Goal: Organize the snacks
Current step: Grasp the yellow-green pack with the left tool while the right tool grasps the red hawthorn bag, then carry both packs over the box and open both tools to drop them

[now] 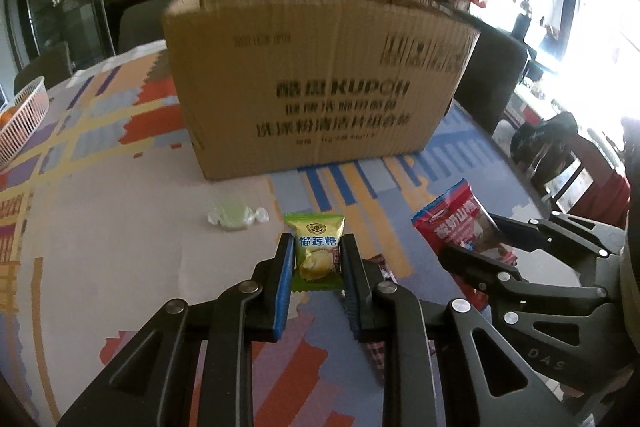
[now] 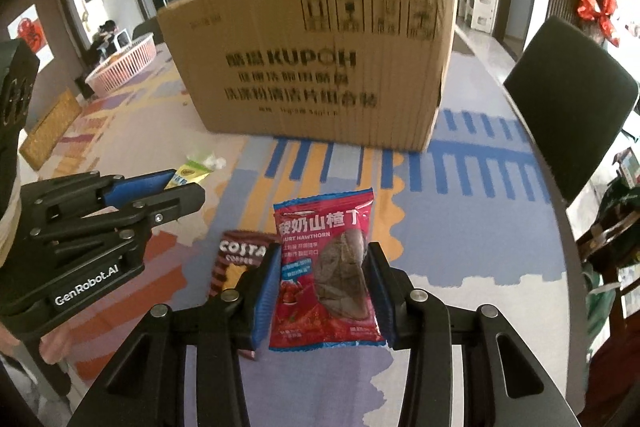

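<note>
A small green durian candy packet (image 1: 316, 251) is pinched between the blue pads of my left gripper (image 1: 317, 241), which is shut on it just above the patterned tablecloth (image 1: 120, 247). To its right, my right gripper (image 1: 470, 235) holds a red hawthorn snack packet (image 1: 452, 215). In the right wrist view that red packet (image 2: 324, 267) stands upright, with the right gripper (image 2: 324, 247) shut on its sides. The left gripper (image 2: 186, 183) shows at the left with the green packet (image 2: 188, 173) at its tips. A brown Costa packet (image 2: 240, 259) lies on the cloth under the right gripper's left finger.
A large open-topped cardboard box (image 1: 320, 75) stands just behind both grippers. A white-and-green wrapped sweet (image 1: 236, 217) lies on the cloth left of the green packet. A pink-white basket (image 2: 124, 67) sits at the far left, and a dark chair (image 2: 572, 107) at the table's right edge.
</note>
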### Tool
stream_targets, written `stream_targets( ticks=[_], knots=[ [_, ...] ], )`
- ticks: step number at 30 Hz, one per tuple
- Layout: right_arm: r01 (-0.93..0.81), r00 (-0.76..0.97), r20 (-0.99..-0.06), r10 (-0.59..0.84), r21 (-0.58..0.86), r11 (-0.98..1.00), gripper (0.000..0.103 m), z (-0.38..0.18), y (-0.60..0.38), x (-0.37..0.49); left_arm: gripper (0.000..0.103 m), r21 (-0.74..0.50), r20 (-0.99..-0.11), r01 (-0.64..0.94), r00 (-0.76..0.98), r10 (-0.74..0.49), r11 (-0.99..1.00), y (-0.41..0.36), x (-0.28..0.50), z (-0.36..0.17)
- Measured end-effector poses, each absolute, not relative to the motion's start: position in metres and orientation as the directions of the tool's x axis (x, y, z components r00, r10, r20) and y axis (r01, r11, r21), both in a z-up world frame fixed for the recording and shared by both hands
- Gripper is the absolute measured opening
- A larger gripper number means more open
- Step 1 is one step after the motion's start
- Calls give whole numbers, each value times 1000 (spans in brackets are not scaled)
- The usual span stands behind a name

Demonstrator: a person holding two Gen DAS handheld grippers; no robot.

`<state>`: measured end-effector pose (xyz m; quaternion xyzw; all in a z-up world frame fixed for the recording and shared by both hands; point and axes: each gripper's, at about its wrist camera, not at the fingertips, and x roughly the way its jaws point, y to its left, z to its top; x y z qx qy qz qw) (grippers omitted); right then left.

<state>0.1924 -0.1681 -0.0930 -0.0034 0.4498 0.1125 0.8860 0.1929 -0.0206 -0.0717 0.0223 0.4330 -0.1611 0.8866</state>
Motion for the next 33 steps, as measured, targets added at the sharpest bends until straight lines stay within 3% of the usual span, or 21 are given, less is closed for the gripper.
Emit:
stream_targets(
  ticks=[33],
  knots=[
    [-255,796,-551,250,69,964,43,32,-154,211,23,-81,-550,275,789,-273,958,-7,208,52]
  ],
)
